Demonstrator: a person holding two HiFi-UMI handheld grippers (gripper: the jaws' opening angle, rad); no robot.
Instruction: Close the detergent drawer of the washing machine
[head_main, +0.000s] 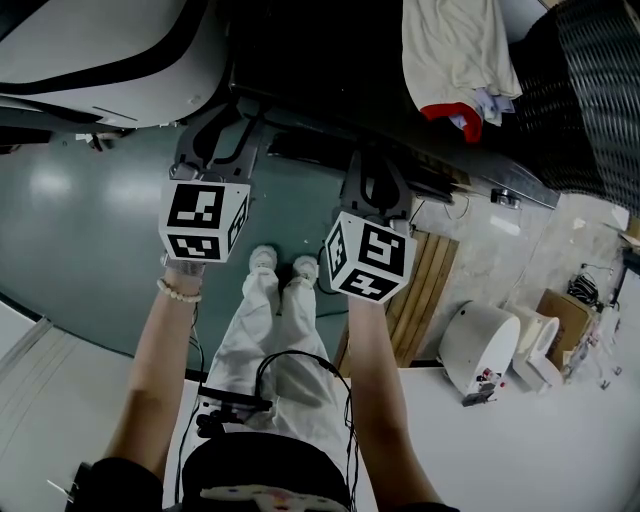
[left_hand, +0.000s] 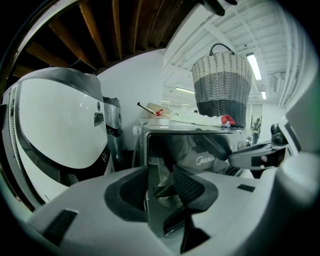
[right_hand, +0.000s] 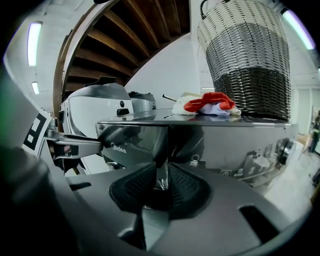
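Detergent drawer (left_hand: 202, 150) front faces both tools. The left hand-held gripper (left_hand: 160, 180) stands wide open and empty. The right hand-held gripper (right_hand: 161, 172) is partly open, gripping nothing.

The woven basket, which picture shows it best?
The left gripper view: the woven basket stands whole there, handle too. The right gripper view shows it bigger, but its top is cut off. The head view catches only a dark part at the edge.
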